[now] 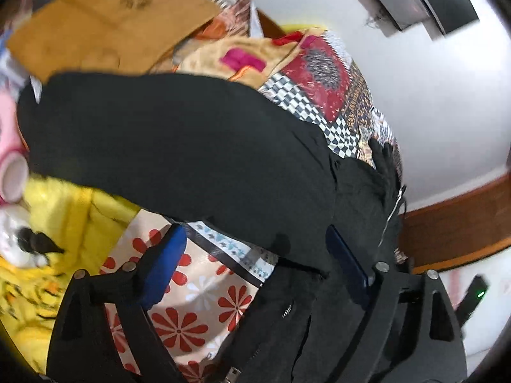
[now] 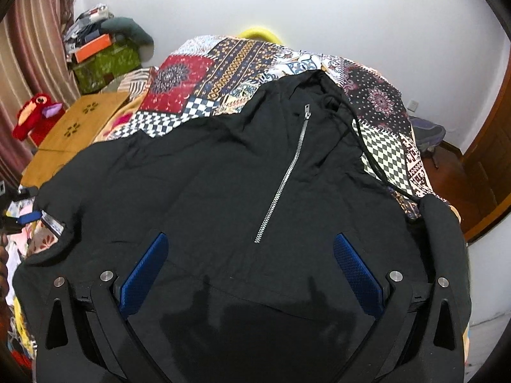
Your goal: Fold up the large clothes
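Observation:
A large black hooded jacket (image 2: 223, 175) lies spread front-up on a patchwork bedspread (image 2: 242, 57), its silver zipper (image 2: 284, 178) running down from the collar and a drawstring (image 2: 367, 146) trailing to the right. My right gripper (image 2: 252, 255) hovers low over the jacket's lower front, jaws wide apart with nothing pinched between the blue pads (image 2: 143, 274). In the left wrist view the jacket (image 1: 179, 146) crosses the frame as a dark band. My left gripper (image 1: 255, 249) stands open at its near edge, one blue pad (image 1: 166, 255) over a flowered sheet (image 1: 198, 300), the other against black cloth.
A wooden lap table (image 2: 76, 127) lies on the bed's left side, with a red plush toy (image 2: 35, 118) and stacked boxes (image 2: 105, 60) beyond it. Yellow bedding (image 1: 70, 220) sits left of the flowered sheet. A wooden door (image 2: 491, 166) stands at the right.

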`<act>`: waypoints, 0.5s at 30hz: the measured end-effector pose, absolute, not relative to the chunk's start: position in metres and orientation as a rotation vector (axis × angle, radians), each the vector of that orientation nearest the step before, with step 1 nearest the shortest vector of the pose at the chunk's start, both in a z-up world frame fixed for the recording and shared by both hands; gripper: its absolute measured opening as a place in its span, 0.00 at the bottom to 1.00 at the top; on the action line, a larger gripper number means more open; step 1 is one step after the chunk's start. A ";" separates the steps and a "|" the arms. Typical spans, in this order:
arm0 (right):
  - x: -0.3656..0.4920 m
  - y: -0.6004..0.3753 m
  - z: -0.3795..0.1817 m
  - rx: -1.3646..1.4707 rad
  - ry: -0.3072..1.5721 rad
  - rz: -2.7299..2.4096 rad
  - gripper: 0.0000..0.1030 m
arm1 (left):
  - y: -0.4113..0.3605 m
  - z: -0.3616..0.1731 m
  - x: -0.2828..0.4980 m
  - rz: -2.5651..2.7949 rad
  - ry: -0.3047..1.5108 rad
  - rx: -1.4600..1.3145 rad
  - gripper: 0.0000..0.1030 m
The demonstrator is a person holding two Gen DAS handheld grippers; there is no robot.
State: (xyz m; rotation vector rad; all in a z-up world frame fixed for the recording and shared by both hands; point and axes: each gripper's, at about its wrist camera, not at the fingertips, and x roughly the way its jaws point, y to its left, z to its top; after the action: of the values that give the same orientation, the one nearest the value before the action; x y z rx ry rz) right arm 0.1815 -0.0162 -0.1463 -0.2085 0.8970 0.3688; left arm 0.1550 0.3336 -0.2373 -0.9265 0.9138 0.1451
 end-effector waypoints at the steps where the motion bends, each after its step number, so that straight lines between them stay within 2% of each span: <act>1: 0.182 -0.015 -0.147 -0.216 0.897 0.367 1.00 | 0.338 -0.241 0.155 0.135 0.906 -0.962 0.85; 5: 0.189 -0.011 -0.151 -0.234 0.901 0.362 1.00 | 0.353 -0.246 0.158 0.140 0.862 -1.015 0.84; 8: 0.190 -0.011 -0.150 -0.230 0.901 0.356 1.00 | 0.361 -0.243 0.163 0.197 0.851 -0.971 0.76; 11: 0.191 -0.015 -0.145 -0.216 0.893 0.351 1.00 | 0.368 -0.244 0.171 0.264 0.865 -0.899 0.60; 13: 0.189 -0.018 -0.142 -0.212 0.887 0.345 1.00 | 0.369 -0.245 0.178 0.308 0.885 -0.845 0.44; 15: 0.188 -0.023 -0.138 -0.205 0.878 0.336 1.00 | 0.369 -0.243 0.181 0.344 0.894 -0.796 0.39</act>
State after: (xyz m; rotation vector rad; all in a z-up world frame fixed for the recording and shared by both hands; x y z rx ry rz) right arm 0.1877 -0.0232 -0.1379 -0.2052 0.8783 0.3355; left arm 0.1813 0.3686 -0.2426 -0.7964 0.8943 0.3445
